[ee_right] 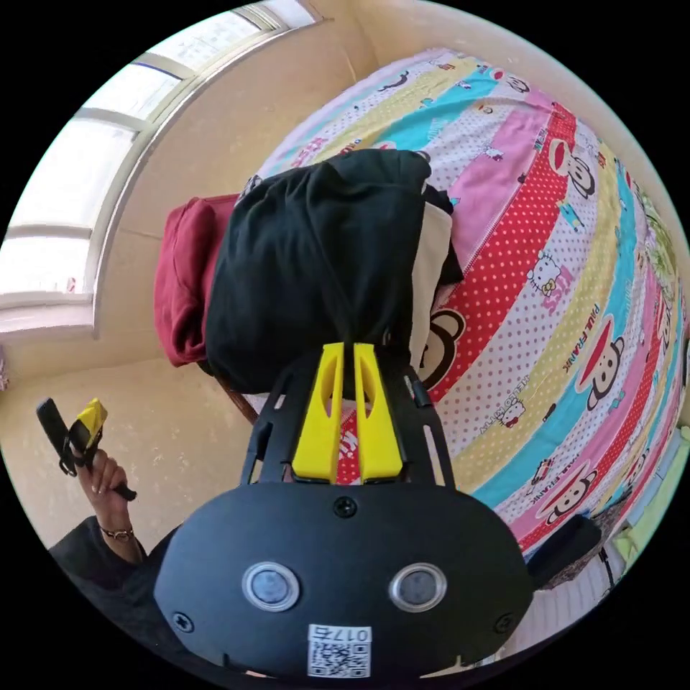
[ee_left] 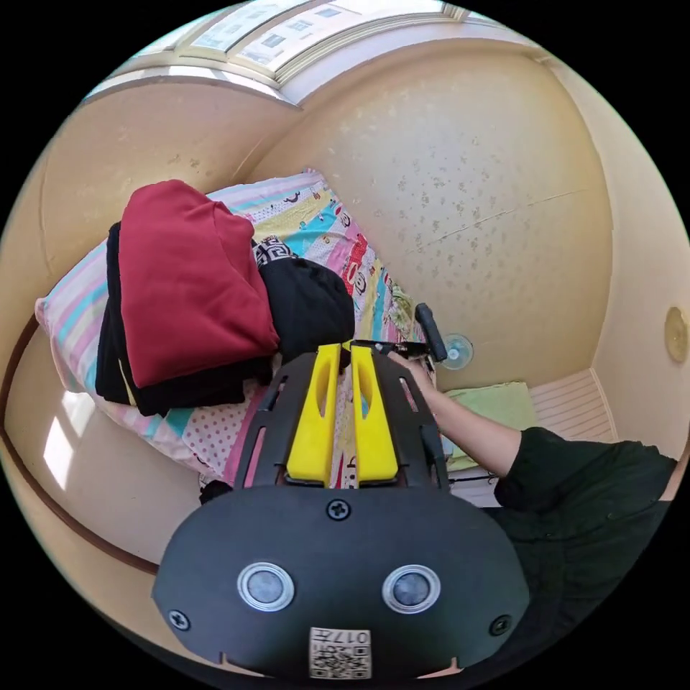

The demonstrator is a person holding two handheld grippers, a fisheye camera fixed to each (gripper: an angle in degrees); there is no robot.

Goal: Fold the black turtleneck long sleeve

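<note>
Black turtleneck [ee_right: 316, 266] fabric is seen in the middle of the right gripper view, bunched into a rounded mass on the striped cartoon bedsheet [ee_right: 575, 323]. It lies against a dark red garment [ee_right: 187, 280] at the left of that frame and over a strip of cream cloth [ee_right: 431, 266] at its right edge. The right gripper [ee_right: 343, 352] is held at the lower edge of this black mass, its yellow jaws pressed nearly together with only a thin slit between them. Whether cloth is actually caught between the tips cannot be told, since the tips meet dark fabric.

In the left gripper view, the left gripper [ee_left: 343, 352] is held well clear of the bed with its jaws drawn close and nothing between them. The red garment is seen there at the left of the frame, stacked on folded black clothes [ee_left: 180, 388], with the black lump just to its right. A stack of finished pieces appears to be kept at that end of the bed, so the middle of the sheet is left free for spreading. The person's hand [ee_left: 417, 366] and forearm are seen just right of centre.

The fold is judged not yet begun.
</note>
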